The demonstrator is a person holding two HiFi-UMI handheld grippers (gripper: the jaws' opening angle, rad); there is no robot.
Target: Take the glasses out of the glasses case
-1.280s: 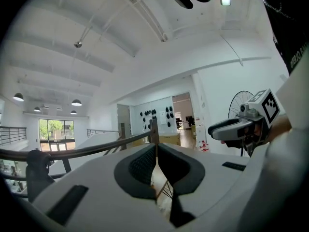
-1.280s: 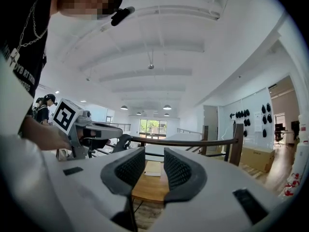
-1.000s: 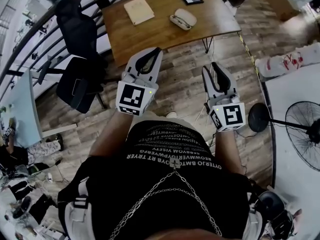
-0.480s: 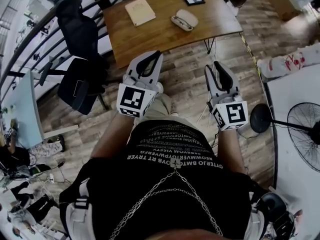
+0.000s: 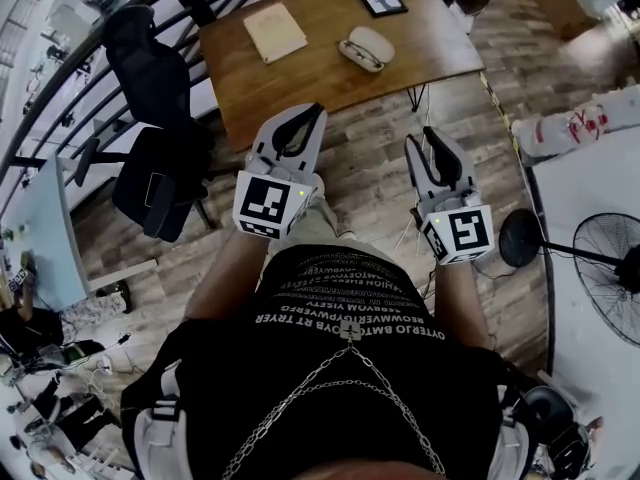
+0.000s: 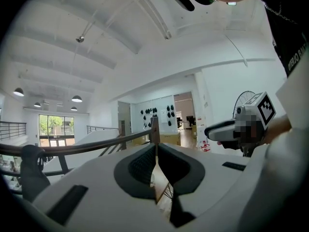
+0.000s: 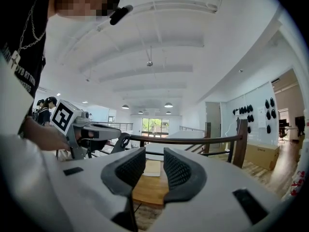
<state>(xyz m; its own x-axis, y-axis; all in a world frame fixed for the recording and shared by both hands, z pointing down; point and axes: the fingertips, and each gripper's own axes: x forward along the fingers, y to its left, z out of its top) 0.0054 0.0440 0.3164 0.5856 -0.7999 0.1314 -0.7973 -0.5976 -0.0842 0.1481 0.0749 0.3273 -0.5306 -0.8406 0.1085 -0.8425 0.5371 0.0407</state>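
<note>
Left tongs (image 5: 316, 112) closed on nothing, right tongs (image 5: 425, 136) apart and empty. Both have edged nearer the counter (image 5: 300, 83). Glasses case (image 5: 366, 46) lies at twelve o'clock, well apart and untouched, so this is only the approach.

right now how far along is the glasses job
Nothing done yet: the glasses case looks closed on the wooden table, untouched. In hand: left gripper and right gripper are both empty, short of the table. Left: reach the case, open it, lift the glasses out.
</note>
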